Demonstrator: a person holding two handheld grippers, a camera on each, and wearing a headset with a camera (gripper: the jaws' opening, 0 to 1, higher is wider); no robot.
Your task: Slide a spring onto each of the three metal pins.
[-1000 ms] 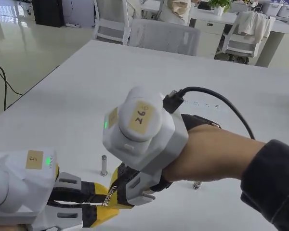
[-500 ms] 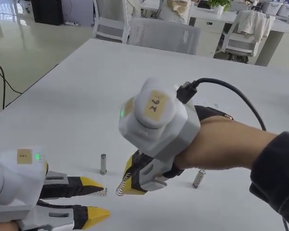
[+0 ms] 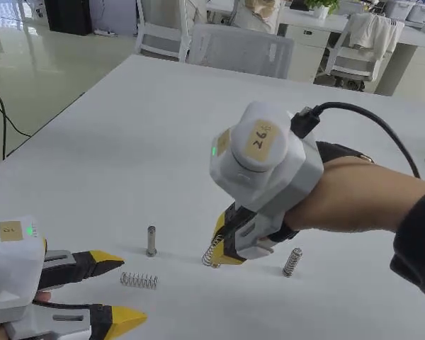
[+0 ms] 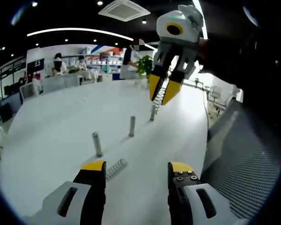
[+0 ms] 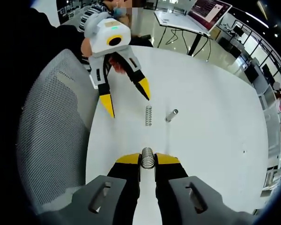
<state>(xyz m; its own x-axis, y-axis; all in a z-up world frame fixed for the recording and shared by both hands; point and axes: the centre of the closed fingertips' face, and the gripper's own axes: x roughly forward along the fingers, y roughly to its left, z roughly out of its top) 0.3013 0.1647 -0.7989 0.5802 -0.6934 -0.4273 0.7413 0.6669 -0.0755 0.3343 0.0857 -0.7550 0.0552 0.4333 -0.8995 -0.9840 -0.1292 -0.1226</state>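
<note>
**Right gripper pinches a spring, left gripper spread wide**

The broad white table (image 3: pixel 127 142) has a grey mesh chair (image 3: pixel 241 51) at its 12 o'clock edge. The right gripper (image 3: pixel 223 255) is clamped on a small steel coil spring (image 5: pixel 148 158), and its bulk covers the table just behind it. The left gripper (image 3: pixel 131 290), at 7 o'clock, has its jaws apart. A bare short metal pin (image 3: pixel 151 241) stands between the two grippers. A second, loose spring (image 3: pixel 139 280) lies flat at the pin's 5 o'clock. A third, upright spring (image 3: pixel 292 261) stands at 3 o'clock from the right gripper.

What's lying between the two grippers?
A loose spring lies flat on the table, with a bare pin nearby. The head view shows it.
</note>
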